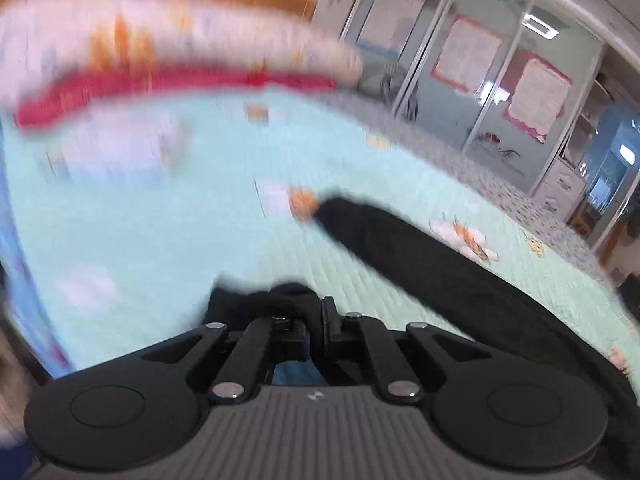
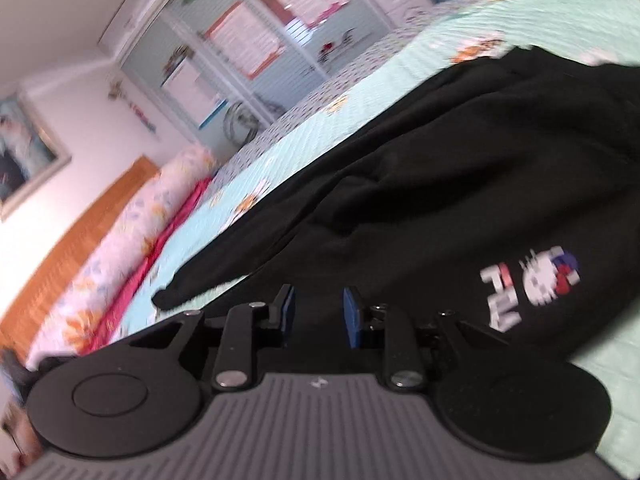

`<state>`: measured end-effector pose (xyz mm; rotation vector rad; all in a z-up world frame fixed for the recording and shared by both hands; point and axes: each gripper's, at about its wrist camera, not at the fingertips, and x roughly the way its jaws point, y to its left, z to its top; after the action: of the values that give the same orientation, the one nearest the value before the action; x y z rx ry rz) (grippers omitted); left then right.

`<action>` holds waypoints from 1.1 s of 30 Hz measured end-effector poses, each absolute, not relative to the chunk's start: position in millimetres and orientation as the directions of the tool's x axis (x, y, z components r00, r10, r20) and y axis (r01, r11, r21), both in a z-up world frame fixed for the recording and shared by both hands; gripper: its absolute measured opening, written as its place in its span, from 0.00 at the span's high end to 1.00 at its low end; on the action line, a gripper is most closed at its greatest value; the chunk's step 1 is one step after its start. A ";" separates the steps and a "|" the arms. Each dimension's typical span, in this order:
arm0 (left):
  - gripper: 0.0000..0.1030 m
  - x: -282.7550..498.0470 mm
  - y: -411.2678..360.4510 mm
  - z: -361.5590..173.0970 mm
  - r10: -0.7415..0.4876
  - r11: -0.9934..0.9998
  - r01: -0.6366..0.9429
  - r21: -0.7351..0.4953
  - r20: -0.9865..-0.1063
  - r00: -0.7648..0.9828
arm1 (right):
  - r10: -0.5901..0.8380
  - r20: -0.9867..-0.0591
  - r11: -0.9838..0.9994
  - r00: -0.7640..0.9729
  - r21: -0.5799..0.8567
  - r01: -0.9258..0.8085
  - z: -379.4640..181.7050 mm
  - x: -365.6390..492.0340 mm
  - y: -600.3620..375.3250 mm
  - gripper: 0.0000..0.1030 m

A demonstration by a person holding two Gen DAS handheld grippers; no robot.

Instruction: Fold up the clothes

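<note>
**Black garment pinched on the left, free on the right**

Everything here sits relative to the black garment spread across the mint-green bedspread.

On the left, my left gripper has its fingers drawn close together over a bunched edge of the garment. Dark cloth is gathered right at the tips, so I judge it is clamped on that edge. The blur in this view suggests my hand is moving, which would fit carrying the edge somewhere, though where I cannot tell. Beyond the garment's far tip, at the head of the bed, lie a red strip of bedding and a flowered pillow roll.

On the right, my right gripper stands with its blue-padded fingers apart, a clear gap between them, low over the near edge of the garment. Cloth fills the gap behind the tips, but the pads are not pressed onto it. To the right of the fingers a white printed logo faces up, so that part lies flat. The cloth is rumpled into soft ridges rather than squared off, so it is not lying as a neat folded stack.
</note>
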<state>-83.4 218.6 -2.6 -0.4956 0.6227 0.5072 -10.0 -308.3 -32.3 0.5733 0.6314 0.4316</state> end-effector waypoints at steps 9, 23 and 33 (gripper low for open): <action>0.83 -116.5 224.7 10.7 0.395 0.732 -0.664 -0.152 -0.700 0.595 | 0.551 -0.554 0.808 0.625 0.541 -0.233 -44.0 -3.1 -293.7 0.59; 0.45 -114.2 202.7 57.0 0.368 0.810 -0.565 -0.158 -0.613 0.699 | 0.533 -0.493 0.745 0.688 0.659 -0.105 -27.1 -22.4 -385.5 0.58; 0.45 -24.5 42.6 -6.9 -0.208 0.971 0.059 -0.230 -0.707 0.676 | 0.372 -0.468 0.689 0.801 0.718 0.099 -40.5 -54.2 -463.9 0.46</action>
<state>-24.5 42.6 -6.9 -0.1943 0.8158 -0.1516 -54.2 -463.9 -40.5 0.8089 0.6387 0.1647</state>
